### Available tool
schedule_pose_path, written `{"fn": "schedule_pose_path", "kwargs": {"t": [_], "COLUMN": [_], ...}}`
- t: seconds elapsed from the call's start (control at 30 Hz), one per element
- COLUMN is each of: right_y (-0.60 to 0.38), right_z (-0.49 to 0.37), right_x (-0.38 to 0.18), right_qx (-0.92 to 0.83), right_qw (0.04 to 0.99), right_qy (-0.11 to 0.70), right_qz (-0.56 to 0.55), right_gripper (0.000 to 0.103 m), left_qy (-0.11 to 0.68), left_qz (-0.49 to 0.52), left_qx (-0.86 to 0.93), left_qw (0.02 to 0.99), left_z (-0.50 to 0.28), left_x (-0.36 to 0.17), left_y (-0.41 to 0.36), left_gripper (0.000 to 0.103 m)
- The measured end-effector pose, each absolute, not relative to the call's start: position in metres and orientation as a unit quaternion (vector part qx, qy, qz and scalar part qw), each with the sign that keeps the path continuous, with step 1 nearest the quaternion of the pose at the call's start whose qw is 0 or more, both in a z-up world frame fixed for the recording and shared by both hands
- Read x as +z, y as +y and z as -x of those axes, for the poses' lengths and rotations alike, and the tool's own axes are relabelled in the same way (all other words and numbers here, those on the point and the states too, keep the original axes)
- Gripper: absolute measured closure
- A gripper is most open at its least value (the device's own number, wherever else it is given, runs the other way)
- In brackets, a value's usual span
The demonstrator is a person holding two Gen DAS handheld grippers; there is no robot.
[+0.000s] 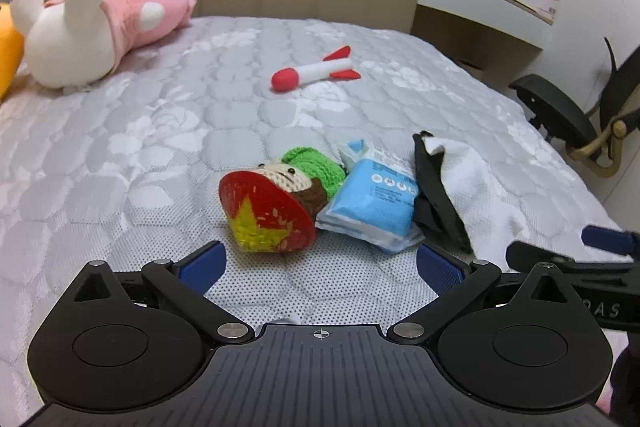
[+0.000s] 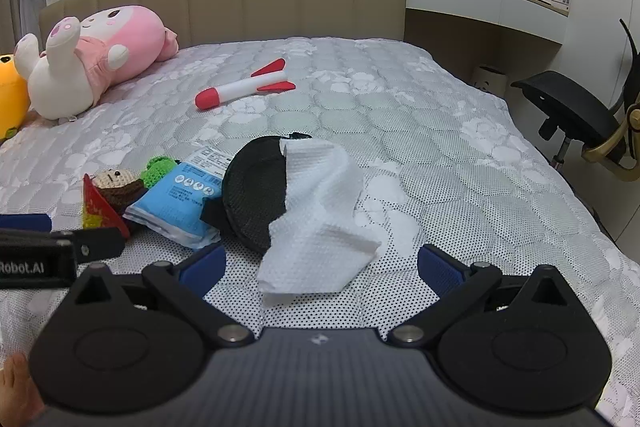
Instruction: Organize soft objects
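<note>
Quilted mattress point(image 1: 160, 147), headboard edge beyond: pink plush point(image 1: 100, 19) near left edge, rocket point(image 1: 316, 69) mid-bed. Left gripper point(image 1: 320, 267) and right gripper point(image 2: 320, 267) spread wide (nothing gripped), facing crochet doll point(image 1: 272, 203), white cloth point(image 2: 320, 211).

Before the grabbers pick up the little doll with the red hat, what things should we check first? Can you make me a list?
1. Left gripper open wide: ok.
2. Right gripper open, holding nothing: ok.
3. Doll straight ahead of the left gripper: ok.
4. Doll free of other things: not ok, the blue packet leans against it.
5. White cloth clear of the black cap: not ok, it lies draped over the cap.
6. Where the doll should go: cannot tell, no bin or box shows.
</note>
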State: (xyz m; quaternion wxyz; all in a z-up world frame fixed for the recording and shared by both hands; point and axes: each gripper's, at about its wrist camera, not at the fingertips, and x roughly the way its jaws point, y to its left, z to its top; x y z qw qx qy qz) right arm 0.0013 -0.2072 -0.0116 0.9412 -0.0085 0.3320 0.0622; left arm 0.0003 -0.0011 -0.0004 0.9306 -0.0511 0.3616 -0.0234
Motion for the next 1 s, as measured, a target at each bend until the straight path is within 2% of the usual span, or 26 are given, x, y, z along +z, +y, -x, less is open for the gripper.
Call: {"fn": "schedule_pose_path", "kwargs": {"t": [0.37, 0.63, 1.0], "right_y": [-0.207, -0.206, -0.207], "right_z": [-0.001, 0.0, -0.001], "right_x": [-0.011, -0.012, -0.012], "right_qx": [0.063, 0.064, 0.065], "right_qw": [0.944, 0.944, 0.942], "right_qy": [0.324, 0.323, 0.328], "right_qz": [0.012, 0.015, 0.016], "right_gripper": [0.0, 0.0, 0.0], "left_qy": [0.378, 0.372, 0.373], "left_qz": [0.0, 0.067, 0.066], "left_qx": [-0.044, -0.03, -0.031], "left_qw": [0.925, 0.925, 0.925], "left_z": [-0.002, 0.003, 0.003], "left_x": [-0.004, -0.01, -0.011], "left_y": [0.0, -0.002, -0.002], "left_gripper": [0.0, 0.0, 0.0]}}
